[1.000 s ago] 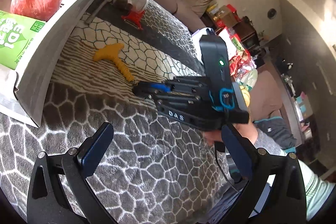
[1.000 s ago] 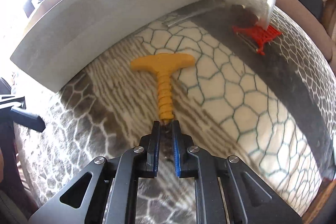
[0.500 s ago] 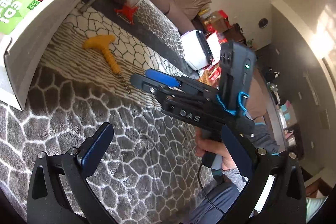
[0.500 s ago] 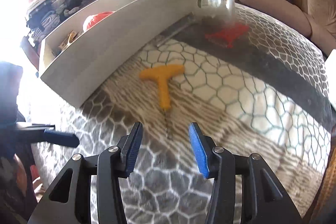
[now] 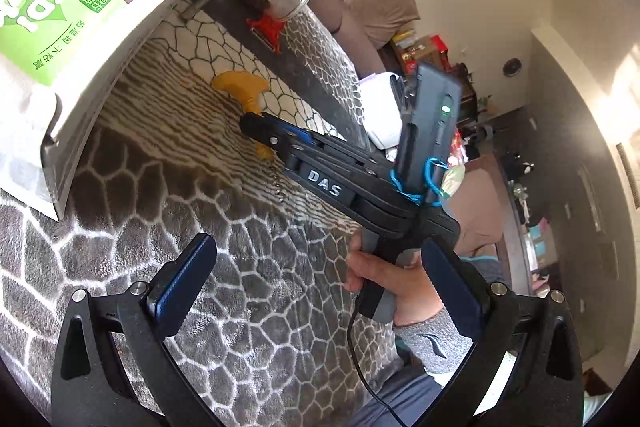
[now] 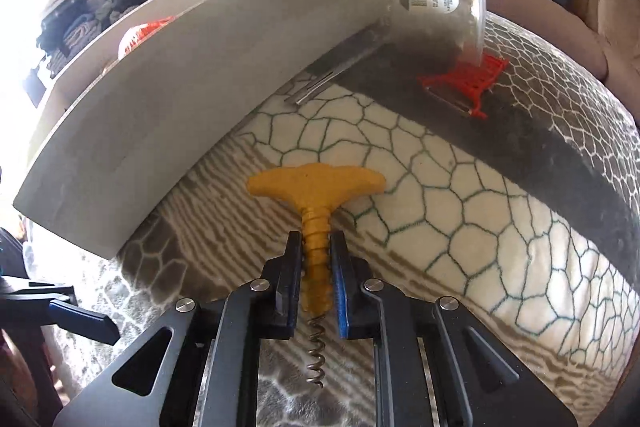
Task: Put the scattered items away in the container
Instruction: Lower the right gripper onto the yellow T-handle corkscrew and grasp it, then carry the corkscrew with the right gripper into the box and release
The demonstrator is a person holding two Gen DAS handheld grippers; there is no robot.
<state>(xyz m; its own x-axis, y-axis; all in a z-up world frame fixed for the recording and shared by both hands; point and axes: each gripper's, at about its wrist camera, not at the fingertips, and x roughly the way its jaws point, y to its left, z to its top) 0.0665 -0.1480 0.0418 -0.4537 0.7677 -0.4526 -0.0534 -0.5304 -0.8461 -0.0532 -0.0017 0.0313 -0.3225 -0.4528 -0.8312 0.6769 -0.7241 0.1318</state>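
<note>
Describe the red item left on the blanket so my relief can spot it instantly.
Follow the white box's long wall to its far end, where a glass jar lies tipped. The red peeler lies flat beside the jar's mouth, the only red thing on the dark blanket stripe.

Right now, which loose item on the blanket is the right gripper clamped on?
The yellow corkscrew: the right gripper has just closed on its ribbed shaft. The red peeler and glass jar lie untouched farther off.

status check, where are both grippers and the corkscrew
Right gripper just closed, shut on yellow corkscrew shank, on the blanket. Left gripper open, empty. White box wall ahead, path clear.
</note>
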